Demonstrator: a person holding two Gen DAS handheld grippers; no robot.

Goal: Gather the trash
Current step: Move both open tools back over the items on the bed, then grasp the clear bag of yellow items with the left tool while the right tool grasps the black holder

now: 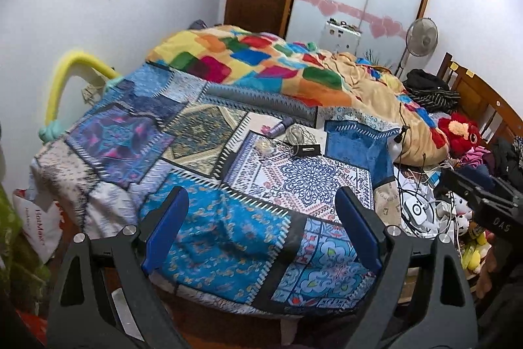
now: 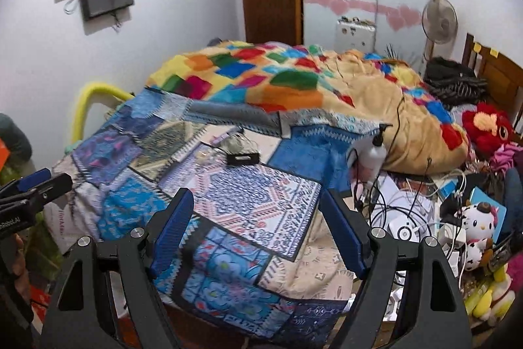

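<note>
- Left gripper (image 1: 261,231): jaws wide apart, nothing between them, held above the near edge of the bed (image 1: 209,218).
- Right gripper (image 2: 258,231): jaws likewise apart and empty, over the same patchwork cover.
- Trash (image 1: 295,136): small cluster mid-bed, comprising a purple tube, a pale crumpled wad, a flat black box with white label; lying touching one another, well beyond both grippers.
- Pump bottle (image 2: 372,152): white, upright, beside the tan blanket (image 2: 376,94).

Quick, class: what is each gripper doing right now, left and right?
Left gripper: open, holding nothing, over the bed.
Right gripper: open, holding nothing.
</note>
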